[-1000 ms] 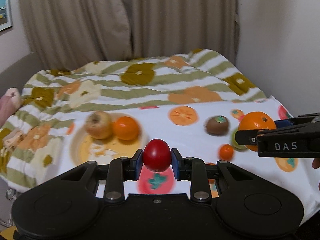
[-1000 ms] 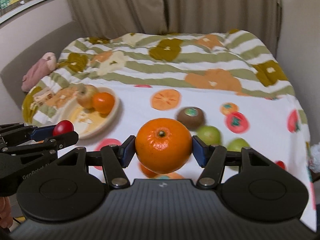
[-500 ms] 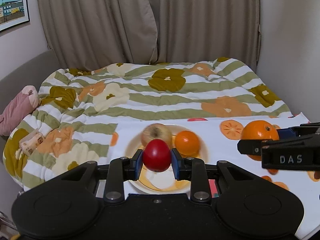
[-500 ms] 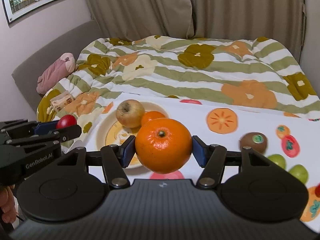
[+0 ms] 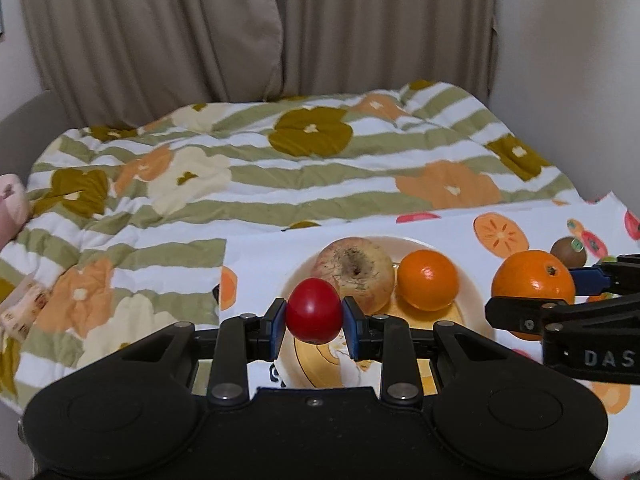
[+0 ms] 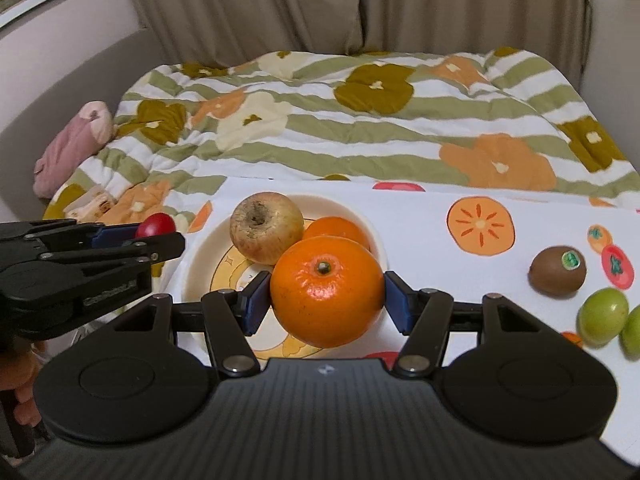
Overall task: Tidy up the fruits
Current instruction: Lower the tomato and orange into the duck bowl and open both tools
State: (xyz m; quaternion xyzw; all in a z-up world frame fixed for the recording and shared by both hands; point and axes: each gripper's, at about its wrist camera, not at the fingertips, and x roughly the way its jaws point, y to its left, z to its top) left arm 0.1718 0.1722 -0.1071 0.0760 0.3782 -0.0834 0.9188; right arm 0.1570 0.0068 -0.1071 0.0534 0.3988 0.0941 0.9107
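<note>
Covering bed: floral quilt (image 6: 360,128), fruit-print cloth (image 6: 500,280); curtains (image 6: 360,4) behind.

Quilted bed (image 6: 400,128) under fruit-print cloth (image 6: 420,216), plate (image 6: 200,256), kiwi (image 6: 558,270).

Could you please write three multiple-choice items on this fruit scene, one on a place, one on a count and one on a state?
1. Where does the kiwi lie?
A. in the bowl
B. on the fruit-print cloth to the right of the bowl
C. in the left gripper

2. How many fruits lie in the bowl?
A. two
B. three
C. none

3. What does the left gripper hold?
A. nothing, it is open
B. a green plum
C. a small red fruit

Answers: 1 B, the kiwi sits on the cloth, apart from the bowl. 2 A, only an apple and a small orange are in it; the big orange is held in the right gripper. 3 C, the small red fruit is clamped between its blue pads.
</note>
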